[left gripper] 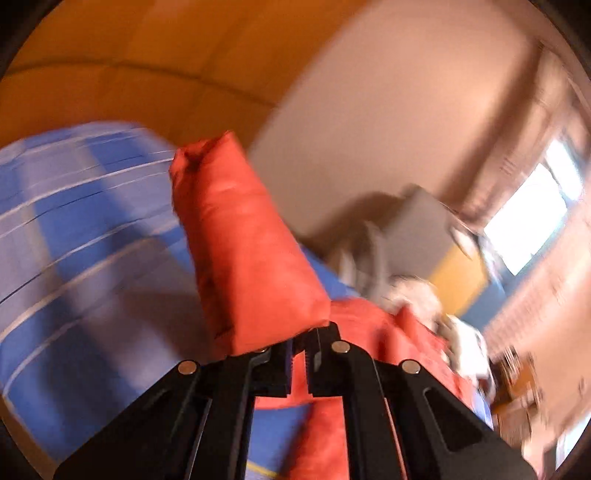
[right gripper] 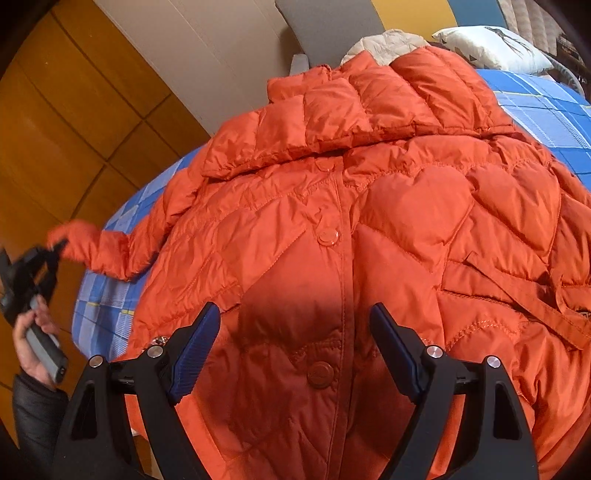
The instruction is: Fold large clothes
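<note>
Right gripper point(right gripper: 291, 350): jaws spread wide, nothing between them, hovering over the lower front of the orange down jacket point(right gripper: 369, 221), right above the button placket. One snap button point(right gripper: 320, 374) sits between the fingers, another point(right gripper: 328, 235) further up the placket.

Left gripper point(left gripper: 299, 363): jaws pinched on the jacket's sleeve cuff point(left gripper: 240, 251), fabric clamped between the pads. Sleeve sticks up and away from the jaws. Left view is motion-blurred, fine detail unreadable. In the right view the same gripper point(right gripper: 51, 251) shows off the jacket's left edge, holding the sleeve end out sideways past the bed edge, person's hand point(right gripper: 37, 332) on its handle.

Jacket lies front-up, buttoned, spread across the bed on a blue plaid sheet point(right gripper: 107, 295). Hood point(right gripper: 351, 107) folded over at the jacket's far end. A fabric belt point(right gripper: 524, 295) trails across the jacket's right side.

Beyond the hood: a cream quilted garment point(right gripper: 388, 42), then a white patterned pillow point(right gripper: 491, 46) to its right. Grey-and-yellow headboard panel point(right gripper: 332, 26) behind those.

Left of the bed: wood-tone floor tiles point(right gripper: 74, 129), beige wall point(right gripper: 207, 48). Bright window point(left gripper: 532, 218) far off in the left view, right of the jacket.
</note>
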Demonstrator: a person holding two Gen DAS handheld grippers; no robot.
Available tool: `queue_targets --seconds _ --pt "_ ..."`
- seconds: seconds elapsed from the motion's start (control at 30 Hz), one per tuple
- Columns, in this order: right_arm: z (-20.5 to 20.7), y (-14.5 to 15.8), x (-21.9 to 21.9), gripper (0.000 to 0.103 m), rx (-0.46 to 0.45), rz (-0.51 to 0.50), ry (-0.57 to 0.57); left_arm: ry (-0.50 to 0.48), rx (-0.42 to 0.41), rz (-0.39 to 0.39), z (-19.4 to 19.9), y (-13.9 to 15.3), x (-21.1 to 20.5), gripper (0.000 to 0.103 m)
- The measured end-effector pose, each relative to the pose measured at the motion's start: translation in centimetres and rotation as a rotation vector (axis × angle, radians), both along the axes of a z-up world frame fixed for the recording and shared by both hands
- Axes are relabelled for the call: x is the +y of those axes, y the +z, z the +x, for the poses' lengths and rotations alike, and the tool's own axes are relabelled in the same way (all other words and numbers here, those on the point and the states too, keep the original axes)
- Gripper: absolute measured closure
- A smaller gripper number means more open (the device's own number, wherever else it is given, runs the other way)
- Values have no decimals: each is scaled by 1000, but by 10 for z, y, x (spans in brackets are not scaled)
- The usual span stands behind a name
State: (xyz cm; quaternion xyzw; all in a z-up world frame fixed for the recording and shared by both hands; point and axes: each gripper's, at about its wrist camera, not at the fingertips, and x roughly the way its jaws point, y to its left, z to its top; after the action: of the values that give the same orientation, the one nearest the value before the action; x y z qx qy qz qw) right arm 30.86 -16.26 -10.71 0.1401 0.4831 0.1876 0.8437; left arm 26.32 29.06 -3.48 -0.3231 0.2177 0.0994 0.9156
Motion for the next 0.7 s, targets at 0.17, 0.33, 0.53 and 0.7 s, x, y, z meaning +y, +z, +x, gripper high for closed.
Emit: queue_targets --seconds 0.17,0.33,0.53,0.7 --pt "1 5 -11 21 -12 11 -21 -273 -43 85 38 20 -89 99" --pt "4 9 -27 21 -14 40 -57 -517 10 160 72 3 -175 99" --pt "18 15 -41 21 2 128 -69 -630 170 149 94 -53 -219 83" --pt "46 18 -30 21 25 260 -40 -645 213 117 86 -71 -221 45"
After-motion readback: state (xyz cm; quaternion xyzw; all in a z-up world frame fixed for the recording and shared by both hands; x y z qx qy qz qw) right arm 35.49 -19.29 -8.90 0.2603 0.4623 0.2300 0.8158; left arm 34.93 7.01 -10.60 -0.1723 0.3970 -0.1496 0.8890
